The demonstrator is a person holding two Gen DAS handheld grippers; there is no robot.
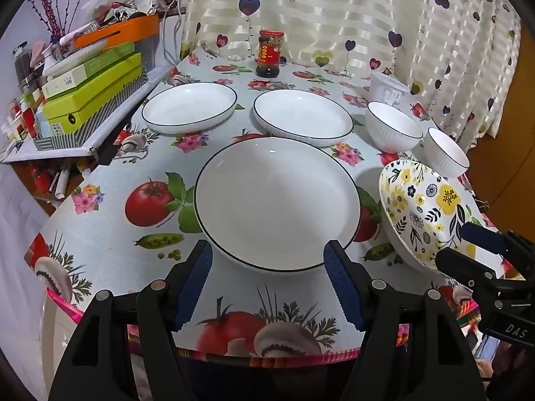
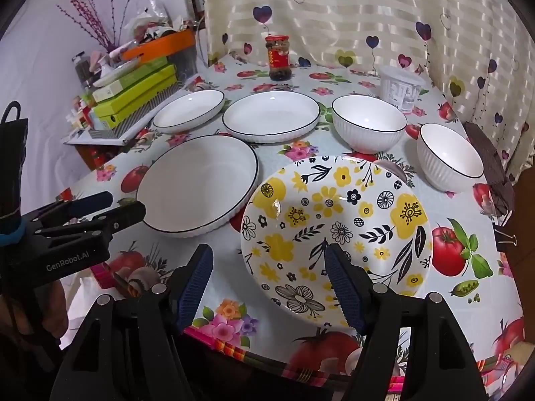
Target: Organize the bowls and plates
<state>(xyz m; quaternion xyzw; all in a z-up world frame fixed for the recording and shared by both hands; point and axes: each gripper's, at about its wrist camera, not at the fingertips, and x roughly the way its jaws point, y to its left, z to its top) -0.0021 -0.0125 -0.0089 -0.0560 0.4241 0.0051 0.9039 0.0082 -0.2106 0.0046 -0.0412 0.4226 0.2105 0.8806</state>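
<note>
Three white plates with dark rims lie on the table: a near one [image 1: 277, 200] [image 2: 200, 180] and two farther back [image 1: 189, 107] [image 1: 302, 117]. Two white ribbed bowls [image 1: 393, 127] [image 1: 446, 152] stand at the right. A yellow-and-black floral bowl [image 2: 337, 234] [image 1: 421, 207] sits near the front edge. My left gripper [image 1: 267, 257] [image 2: 117, 205] hangs open just in front of the near plate, holding nothing. My right gripper [image 2: 267, 254] [image 1: 464, 245] is open too, and the floral bowl's near rim runs between its spread fingers without being pinched.
A dark sauce jar [image 1: 268, 53] and a white plastic tub [image 1: 388, 88] stand at the back by the heart-patterned curtain [image 1: 334, 16]. Stacked green boxes [image 1: 93, 90] and clutter fill a shelf to the left. The table's front edge [image 1: 267, 356] lies right below both grippers.
</note>
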